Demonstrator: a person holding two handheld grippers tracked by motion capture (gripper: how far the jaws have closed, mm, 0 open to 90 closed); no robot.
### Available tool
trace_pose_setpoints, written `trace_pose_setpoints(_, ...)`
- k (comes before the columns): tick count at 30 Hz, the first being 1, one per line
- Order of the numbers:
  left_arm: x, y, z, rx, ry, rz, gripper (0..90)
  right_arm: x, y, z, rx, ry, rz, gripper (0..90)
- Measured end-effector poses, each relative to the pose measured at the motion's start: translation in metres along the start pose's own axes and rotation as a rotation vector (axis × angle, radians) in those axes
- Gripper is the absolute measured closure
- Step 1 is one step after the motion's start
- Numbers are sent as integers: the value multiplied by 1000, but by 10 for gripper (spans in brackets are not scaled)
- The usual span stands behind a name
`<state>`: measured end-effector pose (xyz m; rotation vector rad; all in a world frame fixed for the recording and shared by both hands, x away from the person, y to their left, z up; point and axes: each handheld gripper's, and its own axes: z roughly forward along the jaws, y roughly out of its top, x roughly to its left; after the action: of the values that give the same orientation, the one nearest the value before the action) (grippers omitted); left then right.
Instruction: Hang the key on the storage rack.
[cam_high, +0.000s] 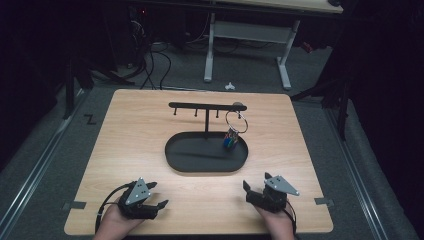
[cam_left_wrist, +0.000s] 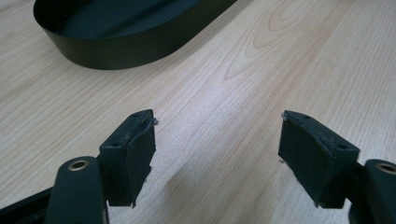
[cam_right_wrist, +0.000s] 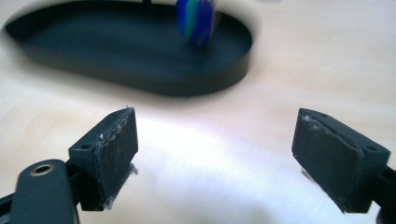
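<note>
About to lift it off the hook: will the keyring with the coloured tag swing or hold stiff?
The keyring hangs freely from the rack, so it will probably swing. Its tag dangles below, likely floppy. The thin ring may slip between the wide tongs.

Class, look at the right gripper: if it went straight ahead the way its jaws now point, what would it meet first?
Probably the near wall of the black oval tray; bare table lies between it and the right gripper. Depth is uncertain.

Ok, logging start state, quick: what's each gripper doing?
Left gripper: open, holding nothing, over the light wooden table.
Right gripper: open, holding nothing.
</note>
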<state>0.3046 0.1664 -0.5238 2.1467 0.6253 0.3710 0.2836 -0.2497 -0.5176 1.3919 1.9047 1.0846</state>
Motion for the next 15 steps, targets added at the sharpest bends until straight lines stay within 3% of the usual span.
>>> trace_pose_setpoints(1,0,0,0,0,0,0,276,0,0,0,0,0,0,140)
trace_pose_setpoints(2,-1,1,0,-9,-3,-1,277,6,2,-6,-7,5,-63,133)
trace_pose_setpoints(3,-1,1,0,-9,-3,-1,277,6,2,-6,-7,5,-63,133)
trace_pose_setpoints(4,-1,1,1,-7,1,4,277,10,1,-7,-41,-12,-78,148)
trace_pose_setpoints(7,-1,1,2,-9,-2,-5,277,13,3,-2,-18,17,-59,139)
trace_pose_setpoints(8,-2,1,2,-5,3,3,276,15,2,2,-9,4,-93,140)
trace_pose_setpoints(15,1,-1,-1,-8,12,-9,275,9,1,4,-10,0,-42,140)
